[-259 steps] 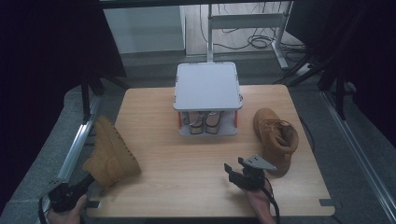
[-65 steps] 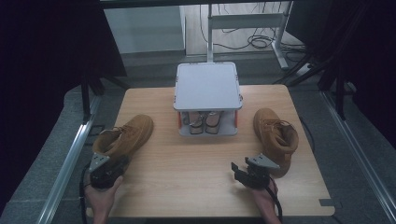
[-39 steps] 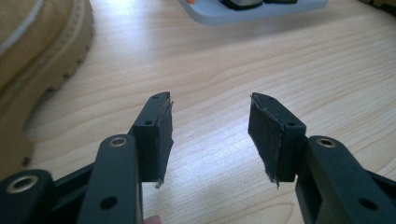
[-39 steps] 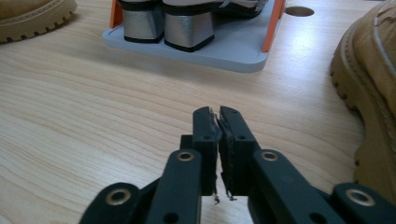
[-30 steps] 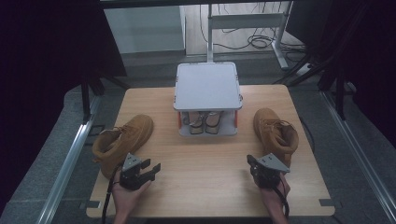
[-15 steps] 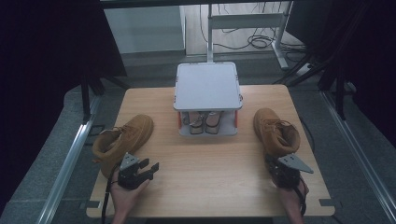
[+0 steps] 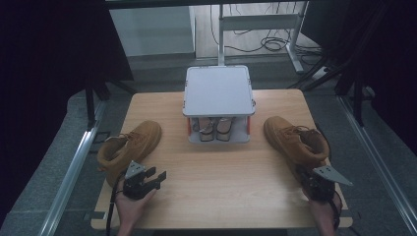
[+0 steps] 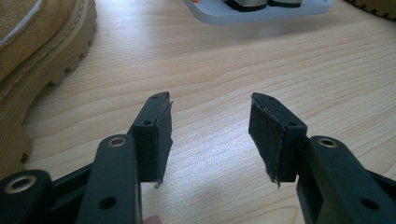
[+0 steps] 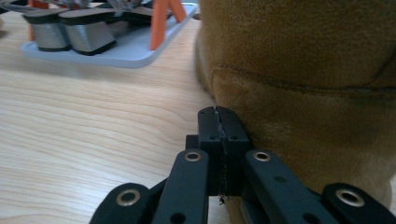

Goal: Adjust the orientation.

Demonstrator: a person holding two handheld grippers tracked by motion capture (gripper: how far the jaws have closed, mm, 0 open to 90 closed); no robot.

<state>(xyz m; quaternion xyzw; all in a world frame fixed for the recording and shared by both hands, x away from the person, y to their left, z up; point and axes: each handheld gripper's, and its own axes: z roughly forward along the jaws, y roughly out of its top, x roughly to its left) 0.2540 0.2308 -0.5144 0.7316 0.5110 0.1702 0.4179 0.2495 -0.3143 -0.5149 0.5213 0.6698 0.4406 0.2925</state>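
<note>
Boots lie both sides of the rack (image 7: 218, 98): your clenched right gripper (image 9: 218, 116) touches the right boot (image 7: 297, 142) heel, left gripper (image 8: 210, 130) released.

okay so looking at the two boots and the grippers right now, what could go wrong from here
1. The right gripper has its jaws shut, right against the heel of the tan suede boot on the right. It may shove the boot rather than grasp it.
2. That boot lies near the right edge of the wooden table, so a push could send it off.
3. The left gripper is open over bare wood beside the tan suede boot on the left, whose heel sits near the left table edge.
</note>
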